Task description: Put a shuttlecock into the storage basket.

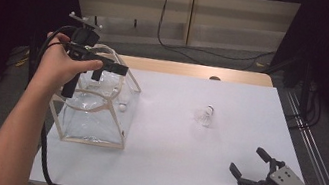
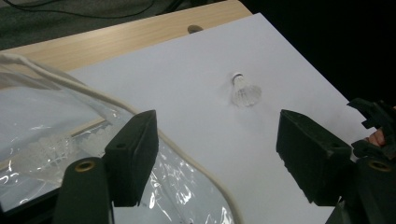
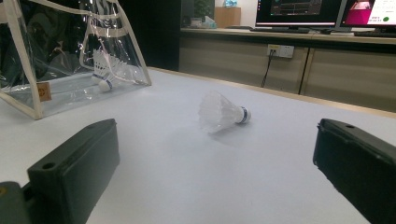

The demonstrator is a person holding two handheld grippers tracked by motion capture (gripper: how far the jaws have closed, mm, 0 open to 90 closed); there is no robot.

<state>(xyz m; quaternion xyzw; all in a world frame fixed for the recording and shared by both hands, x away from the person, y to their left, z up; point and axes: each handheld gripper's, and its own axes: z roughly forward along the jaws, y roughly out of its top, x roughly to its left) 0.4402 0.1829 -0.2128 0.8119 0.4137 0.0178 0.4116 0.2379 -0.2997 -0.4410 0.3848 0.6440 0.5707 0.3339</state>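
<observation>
A lone shuttlecock (image 1: 205, 116) lies on its side on the white counter (image 1: 174, 175), right of centre and well apart from the clear bag (image 1: 93, 111) at the left. In the high view its long axis runs near to far, cork end toward the far edge and feather skirt toward the near edge. The right gripper (image 1: 251, 170) rests low at the near right corner with its fingers (image 3: 74, 163) spread wide and holding nothing; in the right gripper view the shuttlecock sits between and beyond the two fingers, straight ahead. The left gripper (image 1: 105, 70) hangs above the bag's open top, its fingers (image 2: 133, 156) released and empty, with shuttlecocks (image 3: 105, 74) already lying inside the bag. The right gripper looks the nearer one to the loose shuttlecock and is already lined up on it, so a straight forward reach should bring the fingers around it.
</observation>
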